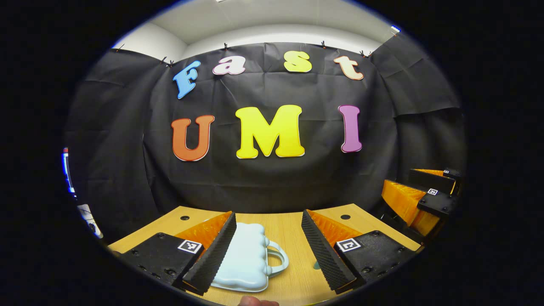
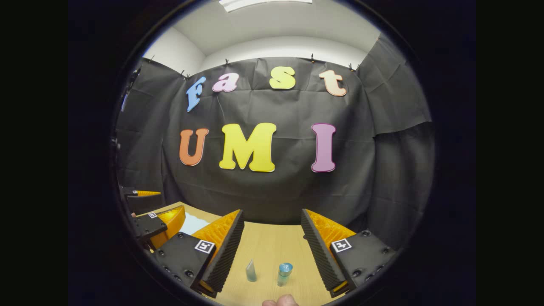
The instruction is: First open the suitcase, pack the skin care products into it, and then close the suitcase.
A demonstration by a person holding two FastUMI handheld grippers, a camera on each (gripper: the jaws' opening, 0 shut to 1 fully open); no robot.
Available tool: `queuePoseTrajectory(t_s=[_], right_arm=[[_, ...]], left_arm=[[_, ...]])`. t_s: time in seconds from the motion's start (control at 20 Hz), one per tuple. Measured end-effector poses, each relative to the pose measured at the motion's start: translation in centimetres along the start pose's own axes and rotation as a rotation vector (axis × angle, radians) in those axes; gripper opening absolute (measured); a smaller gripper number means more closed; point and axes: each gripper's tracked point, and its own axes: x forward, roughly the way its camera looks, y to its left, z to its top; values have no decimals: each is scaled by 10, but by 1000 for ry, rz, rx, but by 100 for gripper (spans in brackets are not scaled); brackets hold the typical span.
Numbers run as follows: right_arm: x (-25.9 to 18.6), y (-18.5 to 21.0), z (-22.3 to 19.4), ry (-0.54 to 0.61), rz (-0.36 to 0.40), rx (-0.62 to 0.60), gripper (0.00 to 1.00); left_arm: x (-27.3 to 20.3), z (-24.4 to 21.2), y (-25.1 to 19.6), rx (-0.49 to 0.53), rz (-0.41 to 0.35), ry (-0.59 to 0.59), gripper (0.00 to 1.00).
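Level | left gripper (image 1: 267, 250) spread over suitcase (image 1: 246, 259) | right gripper (image 2: 272, 250) spread

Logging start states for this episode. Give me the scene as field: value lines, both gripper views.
suitcase: small pale blue case, closed, lying flat on the wooden table, handle toward the right of the left gripper view
left gripper: open, above the suitcase, holding nothing
right gripper: open, holding nothing
skin care products: small tube and blue-capped bottle, both upright on the table, apart, ahead of the right gripper
task progress: suitcase not yet opened
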Motion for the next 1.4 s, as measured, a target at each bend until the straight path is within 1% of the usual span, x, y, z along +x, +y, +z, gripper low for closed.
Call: queuePoseTrajectory(t_s=[0.15,0.2,0.3,0.4,0.5,0.6,0.65,0.7,0.85,0.95,1.05,1.15,1.2,1.25,1.35,1.4], right_arm=[[2,-8,-12,33,-20,10,81],[3,-11,-16,45,-27,14,81],[3,-20,-21,59,-42,14,81],[2,-30,-25,64,-56,-7,81],[0,-45,-30,71,-77,-12,81],[-3,-62,-40,93,-108,-12,81],[-4,-71,-46,109,-128,-12,81],[-5,-80,-51,122,-147,-10,81],[-10,-110,-54,141,-217,5,81],[-11,-120,-57,153,-242,19,81],[-12,-127,-60,158,-258,13,81],[-14,-131,-62,162,-264,14,81],[-15,-131,-63,166,-265,14,81],[-15,-132,-64,168,-265,13,81],[-14,-134,-66,174,-265,12,82],[-13,-135,-68,177,-266,11,81]], left_arm=[[1,-12,-9,29,-31,33,98],[5,-18,-14,53,-48,47,98],[11,-28,-21,136,-86,70,99],[19,-41,-27,278,-138,85,98],[30,-66,-34,413,-203,134,98],[38,-109,-36,517,-253,252,97],[40,-127,-38,559,-276,294,97],[41,-142,-39,618,-289,347,97],[46,-177,-42,794,-360,426,96],[49,-196,-40,896,-390,474,92],[52,-210,-34,951,-385,523,89],[65,-218,-32,966,-375,551,84],[68,-220,-30,977,-366,563,78],[72,-222,-29,988,-359,571,76],[78,-226,-26,1008,-344,598,65],[79,-231,-23,1013,-342,618,60]])
